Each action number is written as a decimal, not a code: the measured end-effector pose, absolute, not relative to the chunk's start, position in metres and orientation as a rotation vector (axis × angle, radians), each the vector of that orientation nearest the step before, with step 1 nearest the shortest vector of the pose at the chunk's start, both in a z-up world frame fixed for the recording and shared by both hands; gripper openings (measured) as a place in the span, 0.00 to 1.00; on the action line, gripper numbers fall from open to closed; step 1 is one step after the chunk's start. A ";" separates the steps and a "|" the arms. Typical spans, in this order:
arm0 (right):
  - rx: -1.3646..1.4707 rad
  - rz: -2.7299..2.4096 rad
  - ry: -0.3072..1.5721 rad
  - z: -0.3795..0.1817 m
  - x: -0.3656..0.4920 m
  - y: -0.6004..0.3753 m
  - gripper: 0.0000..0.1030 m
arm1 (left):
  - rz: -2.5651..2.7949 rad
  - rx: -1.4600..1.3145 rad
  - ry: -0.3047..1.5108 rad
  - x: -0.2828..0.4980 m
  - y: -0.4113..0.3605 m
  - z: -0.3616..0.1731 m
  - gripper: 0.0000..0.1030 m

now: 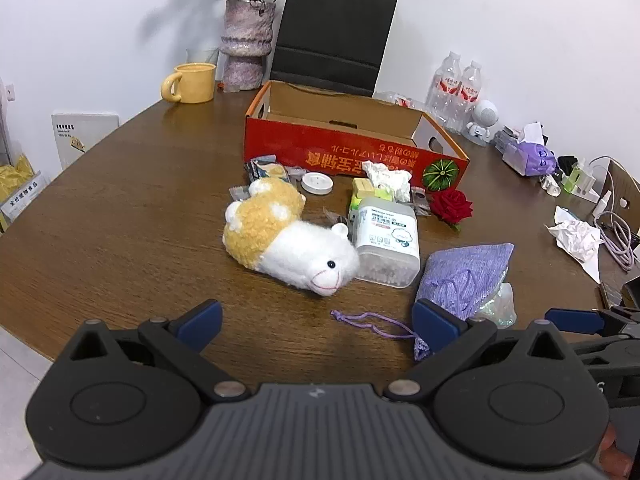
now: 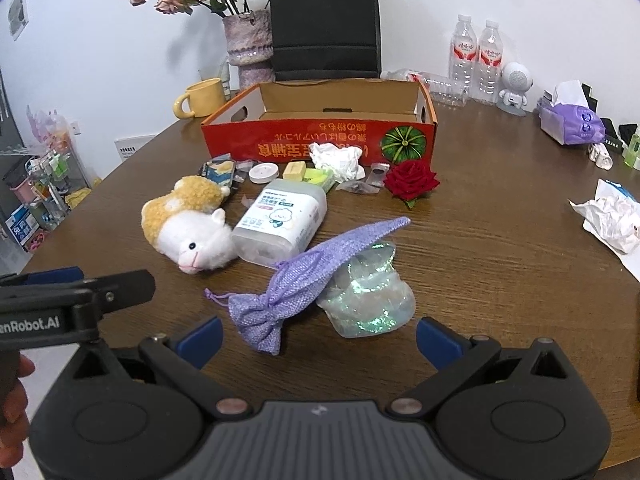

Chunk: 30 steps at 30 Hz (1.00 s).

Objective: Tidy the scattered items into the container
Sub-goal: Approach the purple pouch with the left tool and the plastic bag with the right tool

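An open red cardboard box (image 1: pixel 352 152) (image 2: pixel 320 140) stands mid-table, empty as far as I see. In front of it lie a yellow-white plush (image 1: pixel 288 236) (image 2: pixel 192 224), a clear cotton-swab tub (image 1: pixel 386 240) (image 2: pixel 280 220), a purple drawstring pouch (image 1: pixel 464 276) (image 2: pixel 312 276) over an iridescent wrap (image 2: pixel 368 296), a red rose (image 1: pixel 451 205) (image 2: pixel 410 179), crumpled tissue (image 1: pixel 390 179) (image 2: pixel 336 160), a white disc (image 1: pixel 317 183) (image 2: pixel 263 172) and small packets. My left gripper (image 1: pixel 316 326) is open, empty, just short of the plush. My right gripper (image 2: pixel 318 340) is open, empty, at the pouch.
Behind the box stand a yellow mug (image 1: pixel 192 82), a vase of flowers (image 1: pixel 244 48), a black bag (image 1: pixel 332 36), two water bottles (image 1: pixel 460 88) and a small white robot figure (image 1: pixel 484 120). A tissue pack (image 1: pixel 528 152), cables and crumpled paper (image 1: pixel 576 240) lie at the right edge.
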State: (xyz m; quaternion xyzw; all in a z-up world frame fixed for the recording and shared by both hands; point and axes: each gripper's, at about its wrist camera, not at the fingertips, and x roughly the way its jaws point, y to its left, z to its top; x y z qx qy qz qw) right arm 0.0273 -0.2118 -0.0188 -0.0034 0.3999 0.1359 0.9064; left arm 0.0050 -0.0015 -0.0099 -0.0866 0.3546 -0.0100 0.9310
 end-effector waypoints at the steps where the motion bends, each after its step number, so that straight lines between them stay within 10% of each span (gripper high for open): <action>1: -0.005 0.279 0.829 -0.020 0.028 -0.212 1.00 | -0.023 -0.179 0.729 0.006 -0.001 -0.011 1.00; 30: 0.026 0.323 0.824 -0.047 0.044 -0.228 1.00 | -0.065 -0.230 0.786 0.030 0.007 -0.038 1.00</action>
